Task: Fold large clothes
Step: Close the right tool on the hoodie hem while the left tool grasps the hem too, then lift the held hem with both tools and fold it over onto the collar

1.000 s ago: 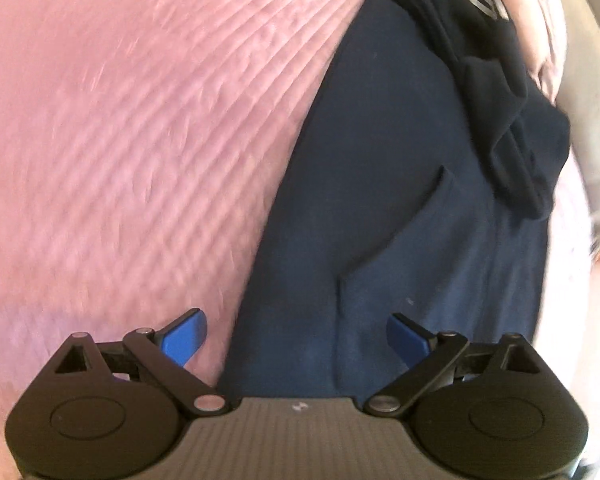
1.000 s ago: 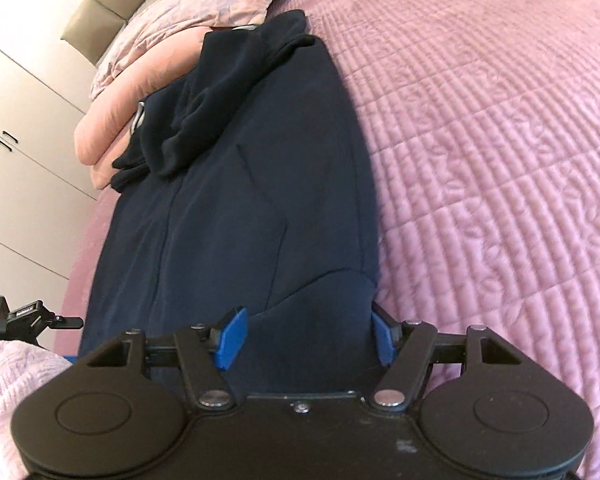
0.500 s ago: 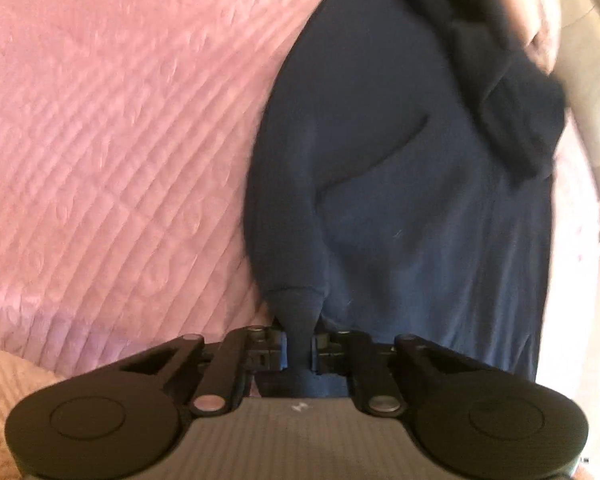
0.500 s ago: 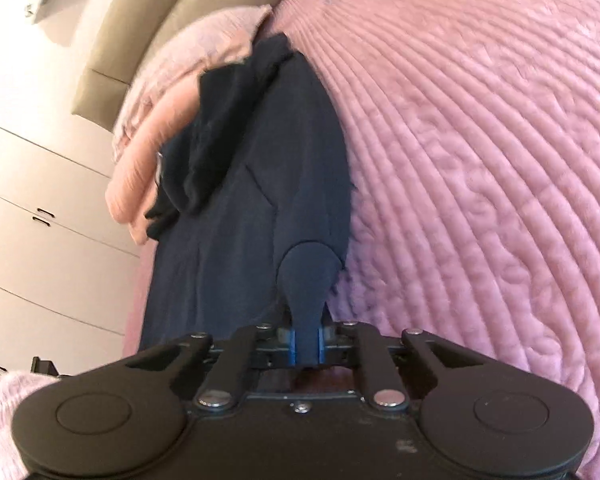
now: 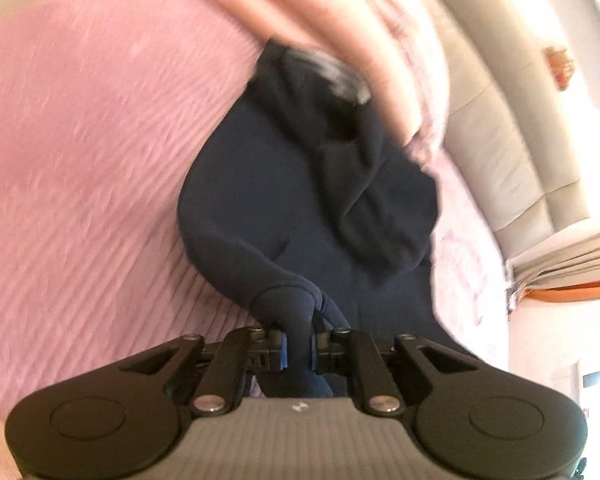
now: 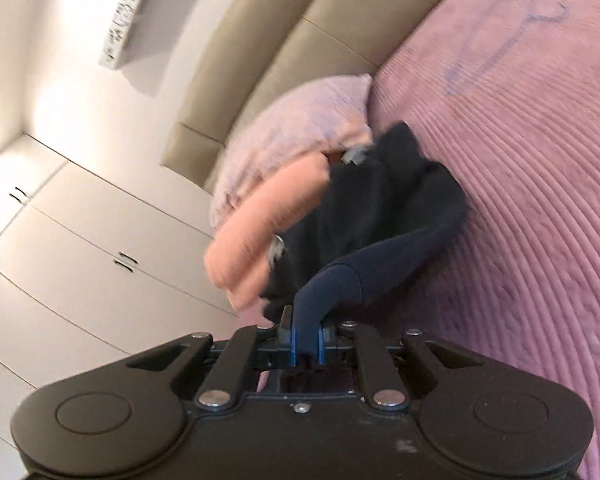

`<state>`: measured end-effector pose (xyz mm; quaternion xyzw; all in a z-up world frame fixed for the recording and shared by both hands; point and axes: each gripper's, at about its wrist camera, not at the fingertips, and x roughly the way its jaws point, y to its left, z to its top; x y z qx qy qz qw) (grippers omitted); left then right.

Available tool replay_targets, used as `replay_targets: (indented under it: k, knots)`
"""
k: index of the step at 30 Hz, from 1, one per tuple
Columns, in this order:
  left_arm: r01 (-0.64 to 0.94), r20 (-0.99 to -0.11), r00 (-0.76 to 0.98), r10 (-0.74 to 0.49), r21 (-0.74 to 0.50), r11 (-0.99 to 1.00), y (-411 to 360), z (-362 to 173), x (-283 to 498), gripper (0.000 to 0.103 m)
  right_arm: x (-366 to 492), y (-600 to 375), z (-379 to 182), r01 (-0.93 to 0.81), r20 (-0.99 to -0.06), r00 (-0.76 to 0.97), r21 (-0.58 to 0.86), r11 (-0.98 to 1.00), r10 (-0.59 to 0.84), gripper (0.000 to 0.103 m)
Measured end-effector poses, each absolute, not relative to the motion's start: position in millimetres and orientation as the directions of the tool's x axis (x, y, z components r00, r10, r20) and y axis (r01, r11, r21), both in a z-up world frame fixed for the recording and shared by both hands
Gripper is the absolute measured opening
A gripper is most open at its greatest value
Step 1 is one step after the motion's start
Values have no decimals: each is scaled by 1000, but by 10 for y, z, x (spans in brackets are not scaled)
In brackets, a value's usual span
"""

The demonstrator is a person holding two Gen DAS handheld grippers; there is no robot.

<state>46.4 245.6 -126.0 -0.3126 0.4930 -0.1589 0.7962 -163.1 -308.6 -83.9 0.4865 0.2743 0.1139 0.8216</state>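
L wrist view: your left gripper (image 5: 299,346) is pinching a bunched corner of the navy garment (image 5: 284,200), which lies on the pink bedspread (image 5: 80,160), prob. so that edge lifts cleanly. R wrist view: your right gripper (image 6: 306,340) is pinching the other corner of the garment (image 6: 380,220), so both ends rise level w/ the far end near the pillows (image 6: 300,136).

Matt navy cloth garment (image 5: 284,208); ribbed pink quilt (image 5: 80,168), perhaps velvety.

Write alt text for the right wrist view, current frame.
The right gripper is shut on a bunched hem of the dark navy fabric garment, lifting it off the pink quilted bedspread. Behind it lie a peach folded blanket, a pale pink pillow and white wardrobe doors.
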Motion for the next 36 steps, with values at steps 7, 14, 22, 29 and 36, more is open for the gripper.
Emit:
replay_targets:
  k: [7, 14, 22, 29, 36]
  knots:
    - [31, -613, 543, -574, -668, 743, 2392, -793, 519, 11, -1369, -3138, -555, 52, -275, 863, 883, 467, 424, 13]
    - [56, -618, 538, -574, -653, 755, 2046, -694, 713, 11, -1097, -3262, -509, 96, -286, 868, 899, 427, 406, 13]
    - [48, -572, 603, -556, -670, 741, 2000, -642, 873, 11, -773, -3330, -375, 58, -269, 859, 896, 440, 435, 13]
    - [60, -524, 684, -507, -652, 755, 1996, -298, 1361, 11, -278, -3373, -177, -28, -189, 874, 900, 435, 448, 13]
    - [107, -507, 716, -480, -600, 793, 1670, -36, 2431, 11, 721, -3565, -157, -54, -176, 887, 878, 475, 426, 13]
